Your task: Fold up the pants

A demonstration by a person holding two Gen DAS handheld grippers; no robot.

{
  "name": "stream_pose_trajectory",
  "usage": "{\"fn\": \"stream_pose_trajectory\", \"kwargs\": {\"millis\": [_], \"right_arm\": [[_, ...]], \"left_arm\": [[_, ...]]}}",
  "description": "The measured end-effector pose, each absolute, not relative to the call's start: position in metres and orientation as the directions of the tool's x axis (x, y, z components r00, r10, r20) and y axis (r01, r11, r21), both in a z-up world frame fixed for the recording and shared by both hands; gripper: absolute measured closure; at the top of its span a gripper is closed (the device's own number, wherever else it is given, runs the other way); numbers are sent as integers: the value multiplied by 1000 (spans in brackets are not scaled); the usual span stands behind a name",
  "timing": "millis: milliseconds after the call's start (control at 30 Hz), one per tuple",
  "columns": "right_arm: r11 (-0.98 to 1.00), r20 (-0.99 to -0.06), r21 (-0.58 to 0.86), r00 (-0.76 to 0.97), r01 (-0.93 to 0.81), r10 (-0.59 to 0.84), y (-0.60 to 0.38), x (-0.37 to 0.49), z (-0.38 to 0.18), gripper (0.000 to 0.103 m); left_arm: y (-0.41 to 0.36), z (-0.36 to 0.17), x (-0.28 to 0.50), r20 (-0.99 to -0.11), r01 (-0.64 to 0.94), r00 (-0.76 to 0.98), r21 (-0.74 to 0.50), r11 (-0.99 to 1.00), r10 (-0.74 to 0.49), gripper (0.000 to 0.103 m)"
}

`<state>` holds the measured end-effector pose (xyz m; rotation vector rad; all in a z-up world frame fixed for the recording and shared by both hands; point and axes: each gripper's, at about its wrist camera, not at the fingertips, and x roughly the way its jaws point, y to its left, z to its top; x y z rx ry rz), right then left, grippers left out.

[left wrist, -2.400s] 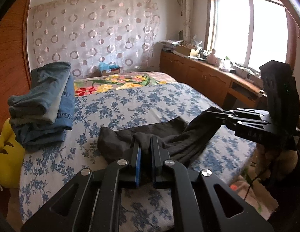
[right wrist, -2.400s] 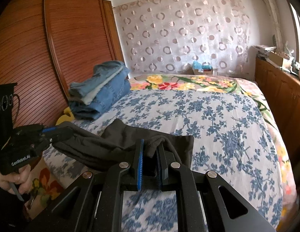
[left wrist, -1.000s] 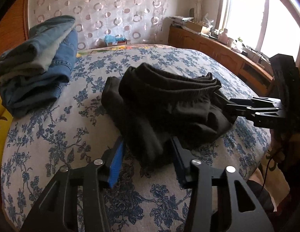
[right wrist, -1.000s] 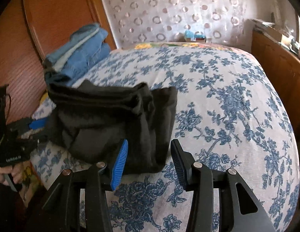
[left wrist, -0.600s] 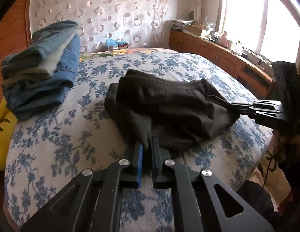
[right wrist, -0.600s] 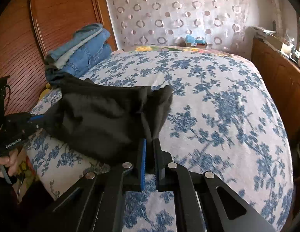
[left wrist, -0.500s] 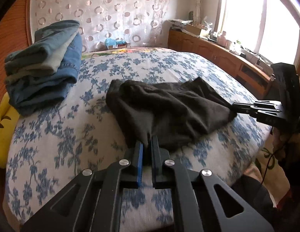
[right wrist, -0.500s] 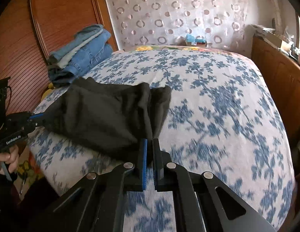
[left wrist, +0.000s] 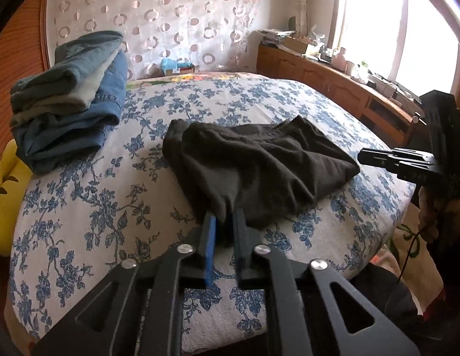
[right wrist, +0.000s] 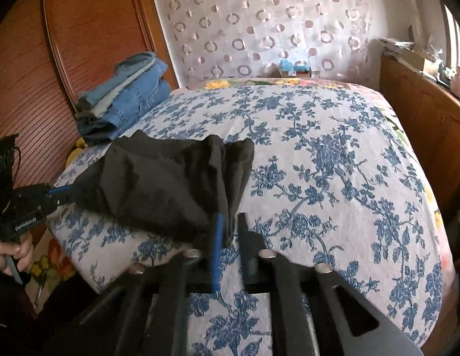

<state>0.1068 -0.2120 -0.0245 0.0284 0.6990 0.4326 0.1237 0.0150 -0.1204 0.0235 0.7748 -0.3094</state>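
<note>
The black pants [left wrist: 259,166] are lying on the near half of the bed [left wrist: 90,207], already doubled into a compact bundle, roughly rectangular w/ several layers showing along the far edge. It's not crisp, though: the top layer is rumpling and a ridge is running across the middle.

The left gripper [left wrist: 223,231] is sitting at the bundle's 6 o'clock corner in the left wrist view. Its jaws are easing apart, w/ a dark tip of cloth between them that the pads are barely touching now. The right gripper [right wrist: 228,231] is at the other near corner. Its jaws are opening too, and the fabric edge is hanging in the gap, brushing the blue pad rather than being pinched. In the left view the right gripper [left wrist: 387,160] is showing at 3 o'clock, its tips just beside the cloth, prob. letting go.

So, my read: the main fold looks done & the pants are being set down. What's left is releasing cleanly, maybe smoothing the rumples, perhaps 1 more fold, and possibly moving the bundle.

At 10 o'clock, well apart, a stack of folded jeans [left wrist: 69,89] is sitting near the wooden headboard [right wrist: 52,74]. A yellow cushion [left wrist: 4,195] is peeking out at 9 o'clock, off the bed's edge. A person's hand [right wrist: 13,255] is gripping the left tool's handle.
</note>
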Motion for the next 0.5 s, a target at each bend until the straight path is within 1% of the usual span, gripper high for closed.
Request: {"fn": "stream_pose_trajectory", "kwargs": {"millis": [33, 67, 133, 267, 300, 333, 367, 433, 500], "right_arm": [[911, -619, 171, 679, -374, 395, -210, 108, -26, 75], [908, -622, 179, 672, -378, 403, -208, 110, -28, 71], [904, -629, 186, 660, -385, 411, -204, 114, -31, 69], [905, -661, 174, 635, -388, 399, -192, 123, -39, 69], [905, -656, 169, 641, -391, 399, -190, 124, -39, 69], [904, -657, 166, 639, -395, 400, -188, 125, -39, 76], [901, -659, 168, 635, -399, 404, -186, 126, -40, 86], [897, -652, 179, 634, -405, 417, -186, 127, -40, 92], [898, -637, 178, 648, -403, 417, -187, 121, -40, 93]], "left_arm": [[16, -122, 125, -695, 280, 668, -95, 955, -265, 91], [16, -124, 126, -699, 278, 665, -97, 956, -265, 90], [16, -127, 129, -704, 278, 658, -101, 955, -266, 90], [13, -133, 133, -708, 281, 655, -96, 955, -264, 90], [12, -134, 134, -709, 284, 653, -98, 954, -267, 94], [12, -135, 137, -712, 286, 649, -99, 953, -269, 95], [12, -134, 136, -711, 287, 651, -97, 953, -268, 96], [12, -130, 132, -701, 293, 659, -94, 951, -272, 97], [14, -125, 125, -691, 307, 661, -106, 946, -292, 97]]}}
